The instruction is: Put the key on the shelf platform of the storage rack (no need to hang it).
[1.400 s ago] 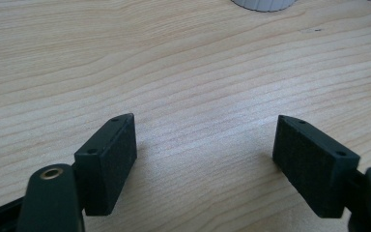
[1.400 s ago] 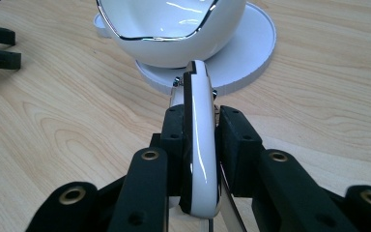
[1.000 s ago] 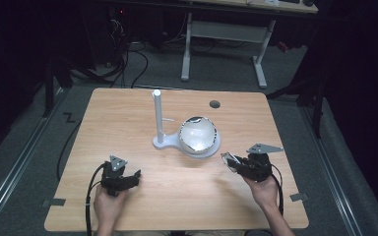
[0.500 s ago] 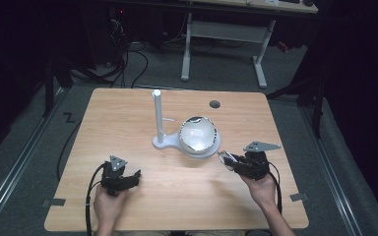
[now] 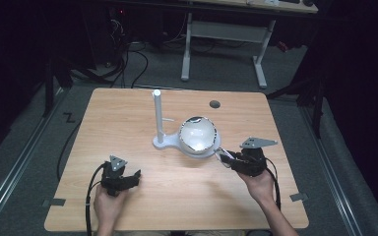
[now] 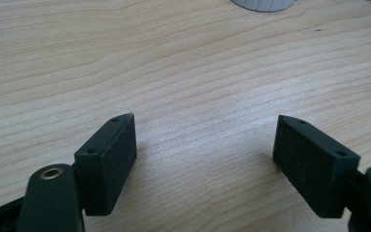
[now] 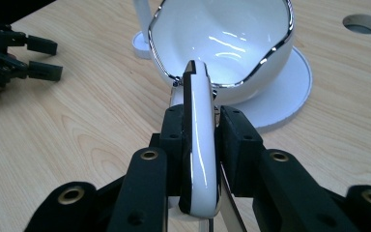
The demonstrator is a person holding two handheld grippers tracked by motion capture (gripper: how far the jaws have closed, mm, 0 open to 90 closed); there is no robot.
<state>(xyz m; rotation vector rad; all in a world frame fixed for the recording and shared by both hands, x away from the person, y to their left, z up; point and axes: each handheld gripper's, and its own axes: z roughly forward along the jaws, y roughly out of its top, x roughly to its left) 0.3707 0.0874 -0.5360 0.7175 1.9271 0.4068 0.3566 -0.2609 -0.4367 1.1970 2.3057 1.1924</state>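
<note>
Each hand-held gripper is matte black: the left hand-held gripper and the right hand-held gripper have blocky rectangular pads, brass-ringed screw holes in the arms, a grey triangular top plate and trailing black cable.

My desk is pale blond wood with fine darker grain lines running across it, and a small dark grey round hole sits near its far edge. The stand toward the far middle is plain white, post and base alike. The bowl beside it is glossy white inside with a thin shiny chrome rim. My right gripper is matt black with brass-coloured rivets, and the handle between its jaws is gloss white edged in black. My left gripper is the same matt black, with a grey plate on top. The floor around is dark grey.
</note>
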